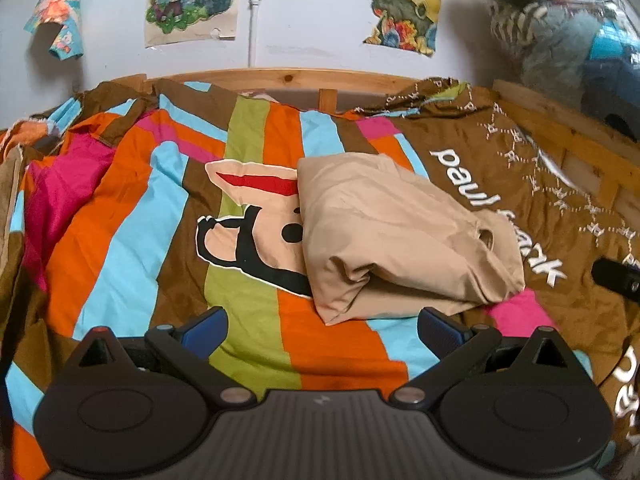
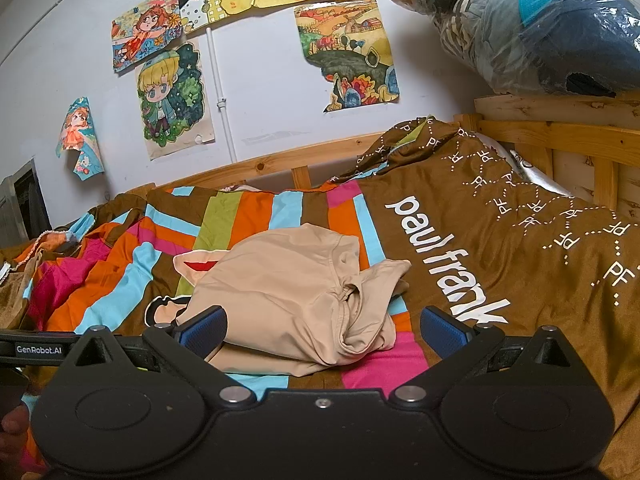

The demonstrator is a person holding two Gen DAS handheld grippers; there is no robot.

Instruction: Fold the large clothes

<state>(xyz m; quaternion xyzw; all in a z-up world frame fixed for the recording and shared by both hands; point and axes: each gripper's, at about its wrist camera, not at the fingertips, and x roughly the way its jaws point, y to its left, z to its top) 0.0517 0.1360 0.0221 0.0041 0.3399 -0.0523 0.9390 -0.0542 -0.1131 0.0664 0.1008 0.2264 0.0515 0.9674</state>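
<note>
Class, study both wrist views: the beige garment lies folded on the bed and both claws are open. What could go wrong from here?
1. The beige garment is bunched at its near right corner; a nudge from the open right claw might undo the fold.
2. The striped duvet beneath is rumpled, so the open left claw could snag it instead.

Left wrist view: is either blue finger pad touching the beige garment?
No: the left gripper is open, its blue pads short of the folded beige garment.

striped quilt (image 1: 132, 216) on wooden bed frame (image 2: 560, 128); drawings (image 2: 168, 100) on wall; bagged clothes (image 2: 540, 28) at corner.
</note>
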